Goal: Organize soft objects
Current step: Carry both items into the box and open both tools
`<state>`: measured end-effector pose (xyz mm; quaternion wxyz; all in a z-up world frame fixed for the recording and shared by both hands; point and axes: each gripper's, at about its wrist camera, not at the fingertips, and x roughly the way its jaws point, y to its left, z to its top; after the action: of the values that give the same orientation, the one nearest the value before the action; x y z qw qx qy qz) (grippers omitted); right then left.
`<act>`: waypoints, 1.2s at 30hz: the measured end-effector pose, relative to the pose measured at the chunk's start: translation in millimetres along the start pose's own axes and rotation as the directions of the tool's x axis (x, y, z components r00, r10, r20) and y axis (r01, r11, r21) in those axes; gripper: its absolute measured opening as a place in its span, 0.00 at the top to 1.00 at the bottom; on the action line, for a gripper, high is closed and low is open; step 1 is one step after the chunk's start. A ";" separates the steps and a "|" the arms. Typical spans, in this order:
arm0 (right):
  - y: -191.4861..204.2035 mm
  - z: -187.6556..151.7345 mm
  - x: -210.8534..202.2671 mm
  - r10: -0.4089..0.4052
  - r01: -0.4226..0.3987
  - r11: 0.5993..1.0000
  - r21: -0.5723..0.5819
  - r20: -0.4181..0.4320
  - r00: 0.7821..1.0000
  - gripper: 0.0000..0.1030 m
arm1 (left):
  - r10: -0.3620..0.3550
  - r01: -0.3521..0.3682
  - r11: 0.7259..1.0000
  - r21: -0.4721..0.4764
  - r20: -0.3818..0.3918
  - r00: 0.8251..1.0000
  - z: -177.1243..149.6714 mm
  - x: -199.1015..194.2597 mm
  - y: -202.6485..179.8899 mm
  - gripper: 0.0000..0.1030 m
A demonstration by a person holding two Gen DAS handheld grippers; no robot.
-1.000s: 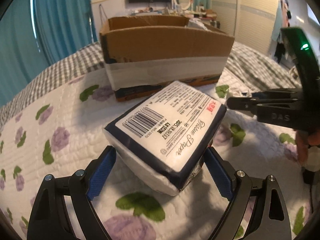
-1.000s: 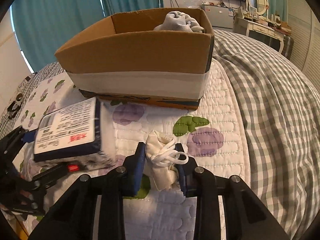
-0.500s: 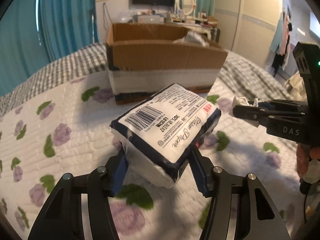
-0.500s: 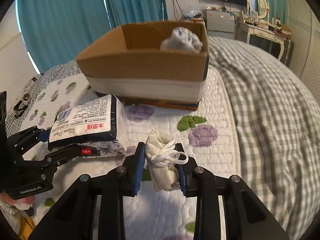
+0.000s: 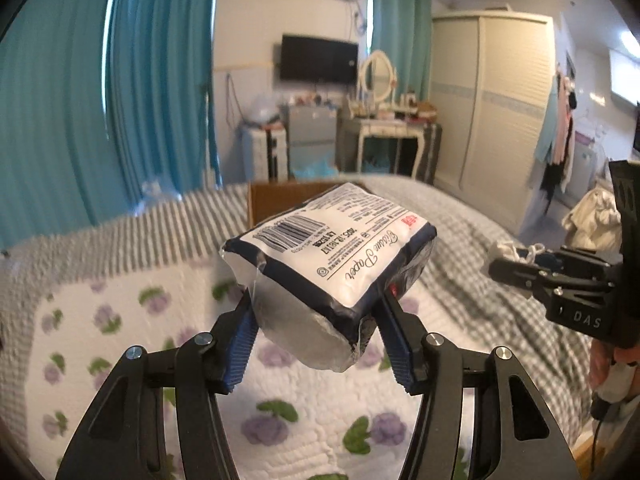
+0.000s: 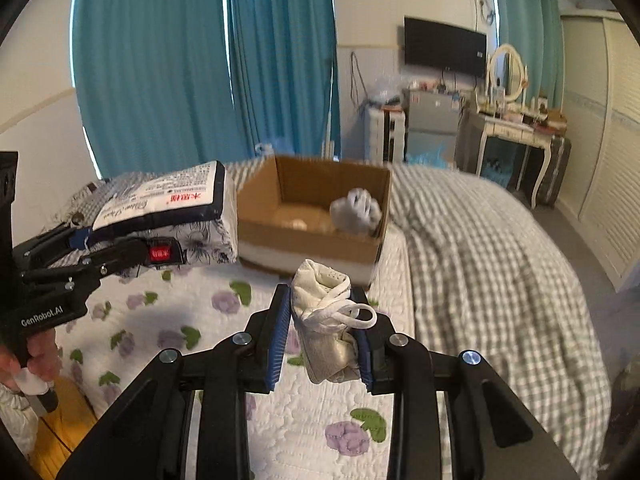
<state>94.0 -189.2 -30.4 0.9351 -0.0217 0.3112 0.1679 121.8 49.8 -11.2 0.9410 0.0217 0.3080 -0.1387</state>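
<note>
My left gripper (image 5: 316, 320) is shut on a tissue paper pack (image 5: 332, 256), white with a dark blue border and a barcode, held in the air above the bed. The right wrist view shows the same tissue pack (image 6: 168, 212) at the left, clamped in the left gripper (image 6: 132, 248). My right gripper (image 6: 322, 324) is shut on a small white shoe (image 6: 326, 328) with white laces, also lifted. Ahead on the bed stands an open cardboard box (image 6: 316, 208) with a grey soft bundle (image 6: 360, 210) inside. From the left wrist view the box (image 5: 276, 196) is mostly hidden behind the pack.
The bed carries a white quilt with purple flowers (image 6: 192, 316) and a grey checked blanket (image 6: 492, 264). Teal curtains (image 6: 180, 72), a dressing table with mirror (image 6: 508, 120), a wardrobe (image 5: 492, 112) and a wall TV (image 6: 444, 46) stand beyond. A person's hand (image 6: 36, 352) grips the left handle.
The left gripper closed on the tissue pack and lifted it off the quilt. Both grippers rose together, the right one carrying the shoe up; the box now lies lower and farther in view.
</note>
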 end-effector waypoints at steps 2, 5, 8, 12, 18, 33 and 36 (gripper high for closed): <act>3.4 12.7 -11.9 0.000 0.000 1.000 -0.013 0.033 0.999 0.72 | 0.011 -0.012 1.000 0.016 0.037 0.999 15.9 -13.2 -3.6 0.46; 11.1 32.9 -23.0 -0.007 0.011 0.999 -0.051 0.082 0.997 0.72 | 0.003 -0.004 1.000 0.009 0.083 0.997 37.6 -23.1 -1.0 0.46; 15.8 50.2 -22.0 0.002 0.006 0.997 -0.077 0.107 0.994 0.72 | -0.004 0.004 1.000 -0.002 0.106 0.994 57.2 -18.2 3.9 0.45; 12.9 66.8 -2.4 0.003 0.007 0.997 -0.080 0.121 0.993 0.72 | 0.012 -0.013 1.000 0.007 0.127 0.992 77.8 7.1 10.4 0.45; -10.4 66.6 48.2 0.010 -0.008 0.999 -0.043 0.064 0.998 0.71 | 0.033 -0.033 0.999 0.001 0.107 0.994 91.2 74.3 18.9 0.45; -40.9 84.3 173.8 0.040 -0.042 0.997 -0.059 -0.030 0.999 0.71 | 0.005 -0.001 0.999 -0.047 0.088 0.996 96.6 173.2 45.3 0.39; -43.1 97.8 194.7 0.069 -0.070 0.997 -0.038 -0.025 0.997 0.71 | 0.024 -0.021 0.999 -0.034 0.100 0.995 98.7 170.5 46.4 0.39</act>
<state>310.3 -157.1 -69.1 0.9244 -0.0310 0.3194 0.2061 322.7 39.8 -33.3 0.9571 0.0025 0.2621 -0.1238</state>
